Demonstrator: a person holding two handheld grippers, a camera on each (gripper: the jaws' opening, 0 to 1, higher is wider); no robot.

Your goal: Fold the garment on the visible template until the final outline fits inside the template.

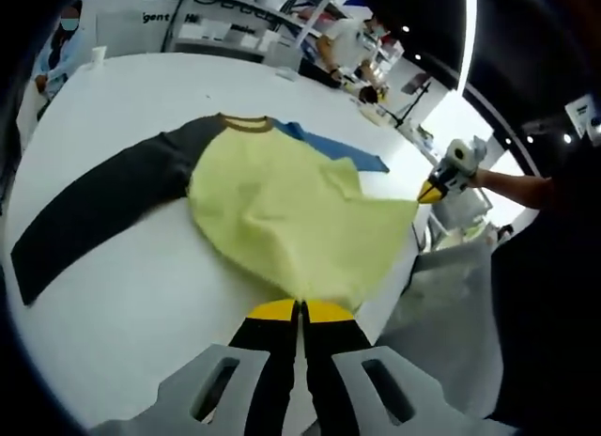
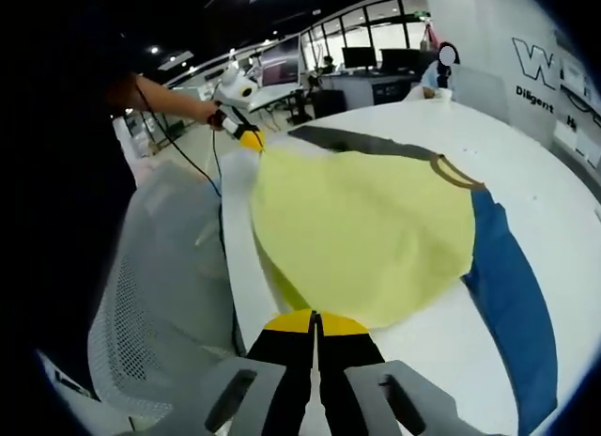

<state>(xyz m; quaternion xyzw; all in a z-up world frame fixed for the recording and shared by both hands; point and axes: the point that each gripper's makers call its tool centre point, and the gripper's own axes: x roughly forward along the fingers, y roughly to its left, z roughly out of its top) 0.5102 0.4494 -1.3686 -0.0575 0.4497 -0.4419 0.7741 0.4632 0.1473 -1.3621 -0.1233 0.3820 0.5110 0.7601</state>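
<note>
Left tool (image 1: 300,314): black jaws with yellow tips pressed together on the near hem of the yellow-bodied raglan shirt (image 1: 282,210), cloth pinched between the tips. Right tool (image 2: 315,325): same build, jaws likewise closed on the hem at the other bottom corner. In the left gripper view the right tool appears at far right, its yellow tip at the shirt's corner by the worktop edge; in the right gripper view the left tool appears far left, tip at the opposite corner.

Shirt: lies on the round white worktop (image 1: 141,295), collar far, hem near the edge. Dark grey sleeve (image 1: 94,206) spread out flat to one side. A blue strip (image 2: 512,304) lies along the other side of the body and partly under it; whether it is the template or the second sleeve I cannot tell.

Step in hand, as I read it: hem held at both corners, ready to carry toward the collar.

To do it well:
- Keep both corners level and taut so the crumpled middle flattens.
- Lift only just clear of the worktop.
- Lay the hem square to the collar.
- Watch the grey mesh chair (image 2: 160,295) beside the edge; keep cloth from slipping off.
</note>
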